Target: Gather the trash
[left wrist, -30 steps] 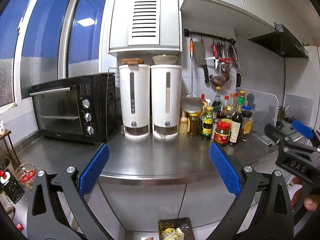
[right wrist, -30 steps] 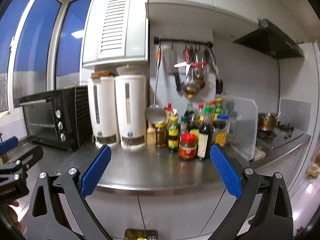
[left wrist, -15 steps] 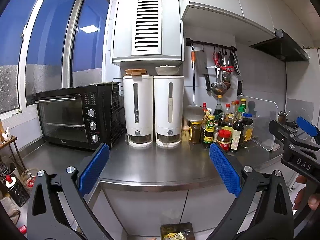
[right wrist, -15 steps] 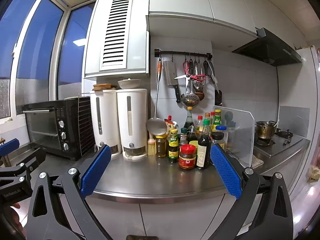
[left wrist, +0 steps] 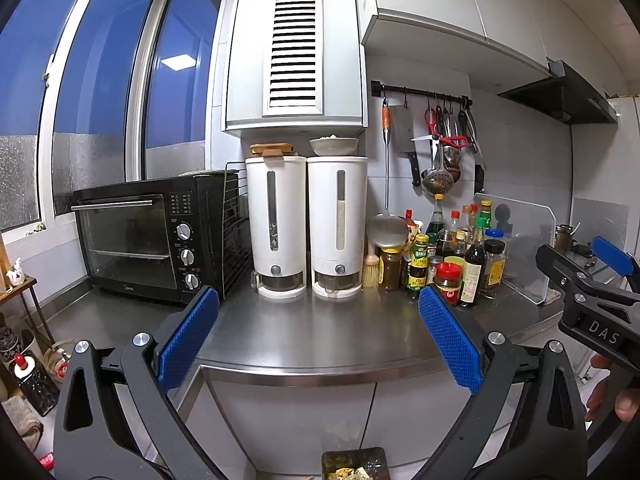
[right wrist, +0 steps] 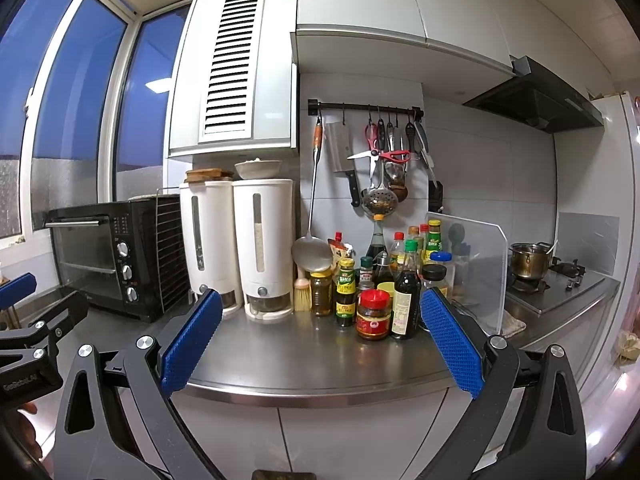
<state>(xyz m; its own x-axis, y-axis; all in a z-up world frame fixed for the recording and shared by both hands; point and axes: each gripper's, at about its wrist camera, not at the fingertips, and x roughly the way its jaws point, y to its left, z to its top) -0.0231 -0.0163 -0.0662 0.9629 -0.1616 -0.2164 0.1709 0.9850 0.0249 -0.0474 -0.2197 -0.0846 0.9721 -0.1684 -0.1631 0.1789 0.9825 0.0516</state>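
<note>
Both claws are spread wide with nothing in them, held in front of the counter (left wrist: 320, 344). Left gripper (left wrist: 318, 336) points at the two white dispensers (left wrist: 306, 226) by the back edge, right gripper (right wrist: 320, 338) more at the sauce bottles (right wrist: 384, 284). The trash (left wrist: 352, 474) sits in a small bin (left wrist: 354, 456) down on the floor, below the counter's front edge, bottom of the left view
</note>
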